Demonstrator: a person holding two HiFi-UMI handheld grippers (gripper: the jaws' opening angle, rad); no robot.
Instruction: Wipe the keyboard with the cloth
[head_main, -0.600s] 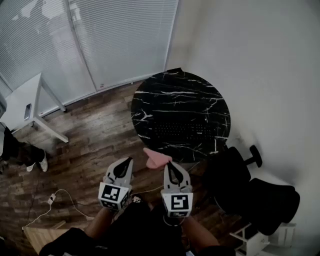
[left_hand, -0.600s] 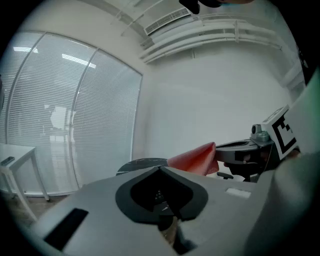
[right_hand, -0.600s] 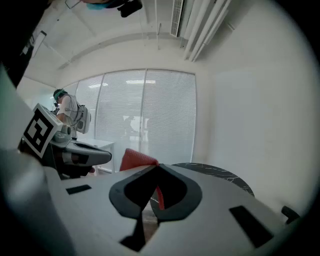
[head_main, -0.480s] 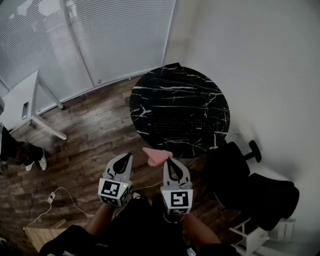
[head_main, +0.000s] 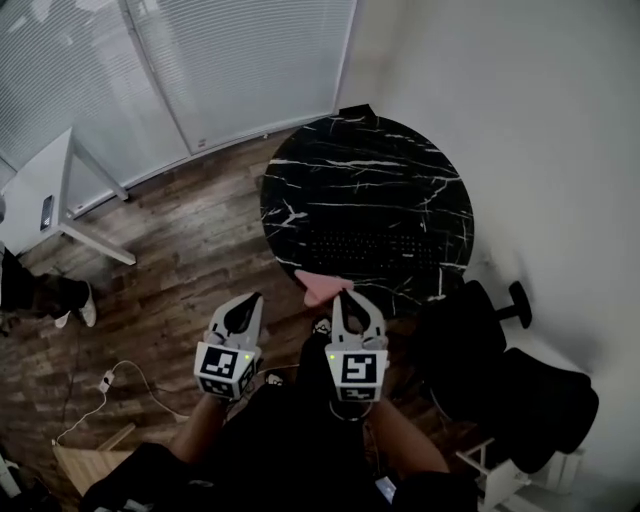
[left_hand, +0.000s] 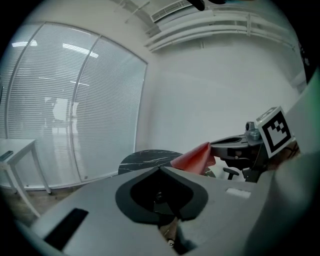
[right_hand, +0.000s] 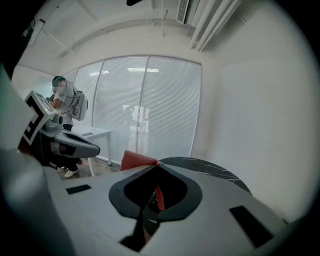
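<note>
A black keyboard (head_main: 372, 250) lies on the near half of the round black marble table (head_main: 366, 195). My right gripper (head_main: 346, 297) is shut on a pink cloth (head_main: 322, 287), which sticks out to the left of its tip, over the floor just short of the table's near edge. The same cloth (right_hand: 136, 160) pokes up above the right jaws, and a strip of it shows between them. My left gripper (head_main: 249, 303) hangs beside it to the left, over the wooden floor, shut with nothing in it. The cloth (left_hand: 196, 158) also shows in the left gripper view.
A black office chair (head_main: 500, 375) stands right of the table. A white desk (head_main: 45, 200) is at the far left, with a person (right_hand: 65, 115) standing by it. A white cable (head_main: 110, 385) lies on the wooden floor. Blinds cover the window behind.
The head view has shifted, and the table now sits closer to both grippers. The cloth stays in the right gripper.
</note>
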